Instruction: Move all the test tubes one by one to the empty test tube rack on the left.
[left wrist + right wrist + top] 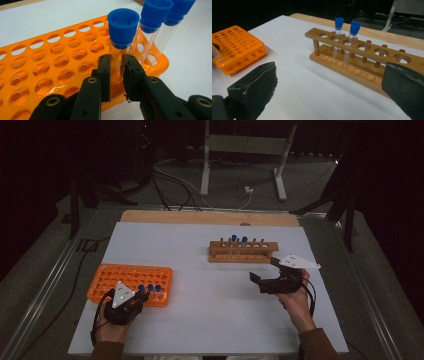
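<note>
Left claw [116, 72] pinches the clear body of a blue-capped test tube [121, 37] standing in the orange rack [50, 65], at the rack's corner nearest the person, beside two more capped tubes [160, 22]. Right claw [266, 268] hangs spread wide and empty near the right edge of the white surface [210, 315], facing a wooden rack [362, 60] holding two blue-capped tubes [344, 37].

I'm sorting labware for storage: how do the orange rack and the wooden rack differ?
The orange rack is a plastic grid with many small holes; the wooden rack has one row of larger holes. The orange rack holds three tubes, the wooden rack two. Both carry clear, blue-capped tubes upright on the table.
</note>
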Available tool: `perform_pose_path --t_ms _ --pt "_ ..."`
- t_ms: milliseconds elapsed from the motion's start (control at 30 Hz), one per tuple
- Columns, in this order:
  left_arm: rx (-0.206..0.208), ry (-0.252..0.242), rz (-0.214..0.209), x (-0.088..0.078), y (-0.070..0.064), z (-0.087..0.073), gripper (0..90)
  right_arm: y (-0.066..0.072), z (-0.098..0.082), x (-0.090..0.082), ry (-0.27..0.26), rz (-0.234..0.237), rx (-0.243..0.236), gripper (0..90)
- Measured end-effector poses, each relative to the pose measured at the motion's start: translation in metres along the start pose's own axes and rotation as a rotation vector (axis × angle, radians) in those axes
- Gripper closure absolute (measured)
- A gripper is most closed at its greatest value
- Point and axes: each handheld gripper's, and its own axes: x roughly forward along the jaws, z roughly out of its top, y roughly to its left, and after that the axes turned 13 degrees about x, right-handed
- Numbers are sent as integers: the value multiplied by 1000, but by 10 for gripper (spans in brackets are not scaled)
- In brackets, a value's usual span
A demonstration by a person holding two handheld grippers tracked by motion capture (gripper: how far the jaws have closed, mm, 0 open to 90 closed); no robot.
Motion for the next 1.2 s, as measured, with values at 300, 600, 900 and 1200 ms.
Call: perform_pose_path --t_ms 300,600,900,1200 --pt "-35 -15 -14 -5 1 -3 704 1 1 4 -1 4 7 0" --pt "-98 -166 -35 -27 5 0 418 3 11 7 -8 -5 1 0" --pt "-138 -244 -26 -28 4 5 124 2 35 20 -23 -35 12 38" --pt "-144 -262 8 -31 6 4 7 -4 59 52 -7 -96 37 89"
